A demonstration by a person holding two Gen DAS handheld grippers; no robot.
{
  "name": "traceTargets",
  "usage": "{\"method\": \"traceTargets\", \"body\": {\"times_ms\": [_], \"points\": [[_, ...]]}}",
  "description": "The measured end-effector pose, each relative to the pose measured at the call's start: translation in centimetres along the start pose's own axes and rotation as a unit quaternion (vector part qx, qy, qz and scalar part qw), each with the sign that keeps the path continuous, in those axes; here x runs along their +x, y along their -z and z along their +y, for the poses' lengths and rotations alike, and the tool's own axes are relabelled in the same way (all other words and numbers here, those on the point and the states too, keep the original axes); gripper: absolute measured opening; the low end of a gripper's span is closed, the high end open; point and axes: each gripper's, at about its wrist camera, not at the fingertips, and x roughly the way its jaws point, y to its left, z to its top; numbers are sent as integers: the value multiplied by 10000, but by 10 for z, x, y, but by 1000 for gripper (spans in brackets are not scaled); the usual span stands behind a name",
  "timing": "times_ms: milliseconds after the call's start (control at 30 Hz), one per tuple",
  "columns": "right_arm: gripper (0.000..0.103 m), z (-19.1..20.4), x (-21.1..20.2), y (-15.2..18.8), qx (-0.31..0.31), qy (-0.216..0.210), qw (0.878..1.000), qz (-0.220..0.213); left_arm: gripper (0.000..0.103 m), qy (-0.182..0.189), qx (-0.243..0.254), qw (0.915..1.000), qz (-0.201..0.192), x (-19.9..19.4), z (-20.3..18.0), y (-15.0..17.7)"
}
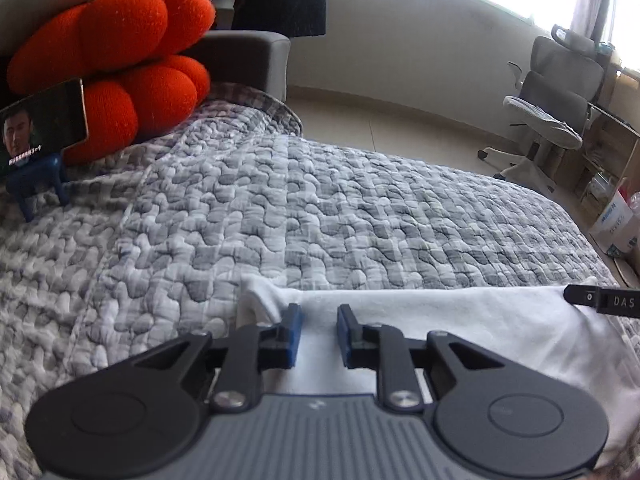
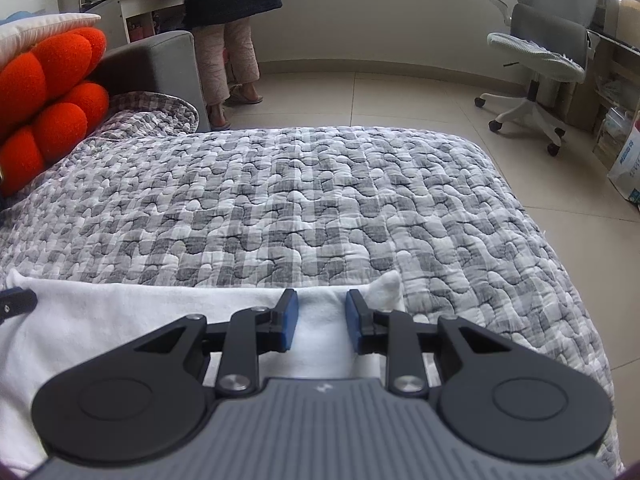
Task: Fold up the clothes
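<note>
A white garment (image 1: 460, 320) lies flat on the grey checked quilt (image 1: 320, 200), its far edge running straight across. My left gripper (image 1: 319, 334) is open over the garment's left part, blue pads apart, white cloth showing in the gap. In the right wrist view the same white garment (image 2: 120, 320) stretches to the left, and my right gripper (image 2: 322, 322) is open over its right end, close to a small raised corner (image 2: 388, 284). The tip of the other gripper shows at the edge of each view (image 1: 604, 300) (image 2: 16, 304). Neither gripper visibly pinches the cloth.
An orange knotted cushion (image 1: 112, 52) and a phone on a blue stand (image 1: 40, 128) sit at the quilt's (image 2: 320, 200) far left. A person (image 2: 228, 20) stands beyond the grey bed end. An office chair (image 2: 540, 40) and a shelf stand on the tiled floor to the right.
</note>
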Motion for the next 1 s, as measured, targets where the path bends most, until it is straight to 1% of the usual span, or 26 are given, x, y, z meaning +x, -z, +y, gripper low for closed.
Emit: {"method": "traceTargets", "body": {"times_ms": [200, 333, 433, 467, 533, 600, 667, 700, 733, 833, 867, 933, 1000], "points": [[29, -1, 0, 1, 9, -40, 10000, 2, 21, 118, 10, 9999, -48, -8, 9, -1], [29, -2, 0, 1, 0, -61, 10000, 5, 21, 134, -150, 9997, -165, -14, 23, -5], [29, -3, 0, 1, 9, -92, 10000, 13, 23, 117, -263, 9992, -261, -19, 32, -8], [29, -3, 0, 1, 10, -97, 10000, 16, 23, 85, -254, 9992, -305, -20, 33, -9], [30, -3, 0, 1, 8, -99, 9999, 19, 23, 217, -270, 9986, -396, -22, 32, -10], [32, -5, -1, 0, 98, -135, 9999, 7, 23, 366, -198, 9974, -590, -28, 29, -11], [32, -8, -2, -2, 213, -178, 9996, -10, 23, 373, -198, 9960, -788, -33, 30, -14], [30, -11, -4, -3, 334, -192, 9992, -64, 23, 332, -332, 9952, -856, -35, 36, -16], [30, -16, -10, -4, 481, -139, 9985, -218, 23, 297, -587, 9939, -884, -36, 45, -18], [34, -28, -29, -10, 737, 204, 9939, -792, 21, 258, -1361, 9861, -922, -36, 75, -23], [34, -34, -31, -11, 822, 254, 9928, -833, 21, 272, -1499, 9839, -937, -36, 81, -23], [34, -45, -31, -12, 1027, 268, 9913, -776, 21, 354, -1446, 9843, -949, -36, 79, -23], [34, -55, -30, -12, 1212, 272, 9897, -718, 21, 467, -1147, 9879, -931, -36, 65, -22]]}}
